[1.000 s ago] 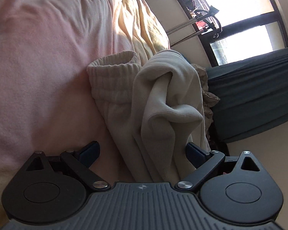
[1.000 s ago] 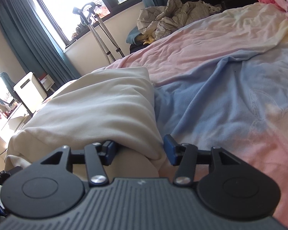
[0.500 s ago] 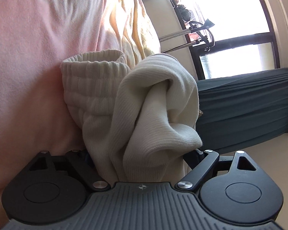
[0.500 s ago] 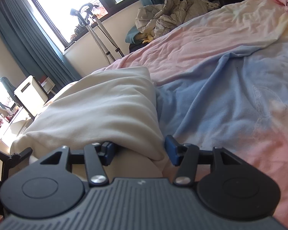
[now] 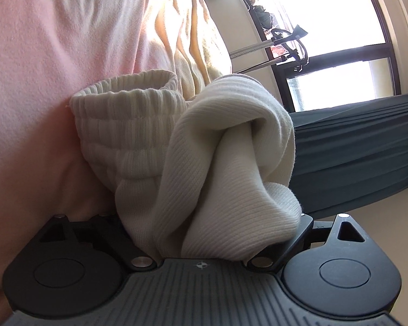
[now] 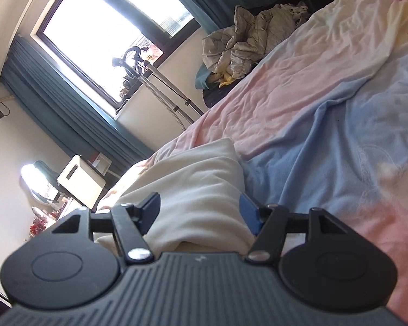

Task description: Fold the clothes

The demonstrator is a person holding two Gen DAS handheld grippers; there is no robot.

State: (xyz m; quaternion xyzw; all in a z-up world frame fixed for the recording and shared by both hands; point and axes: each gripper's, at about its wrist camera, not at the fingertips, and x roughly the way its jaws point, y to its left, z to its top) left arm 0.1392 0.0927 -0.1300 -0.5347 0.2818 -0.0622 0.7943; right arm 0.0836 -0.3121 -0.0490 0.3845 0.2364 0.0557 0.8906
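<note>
1. Garment (image 5: 204,168): cream ribbed knit, bunched on the pink sheet (image 5: 54,54); its ribbed cuff (image 5: 127,108) stands open toward the bed's edge.
2. Left gripper (image 5: 206,233): jaws spread wide, with a thick wad of the knit filling the gap. Both pads are buried under the cloth, so I cannot tell whether they press it.
3. Right gripper (image 6: 198,212): jaws have just been opening. The blue pads (image 6: 247,212) stand clear on either side of the garment's fold (image 6: 198,190), which lies between them unclamped.
4. Step, as I judge it: the right end looks let go, with the fold laid on the bed (image 6: 326,122), while the left end is being gathered.
5. Next move calls for a firm left pinch on 1 edge, not the whole wad, then smoothing the bunch flat.
</note>
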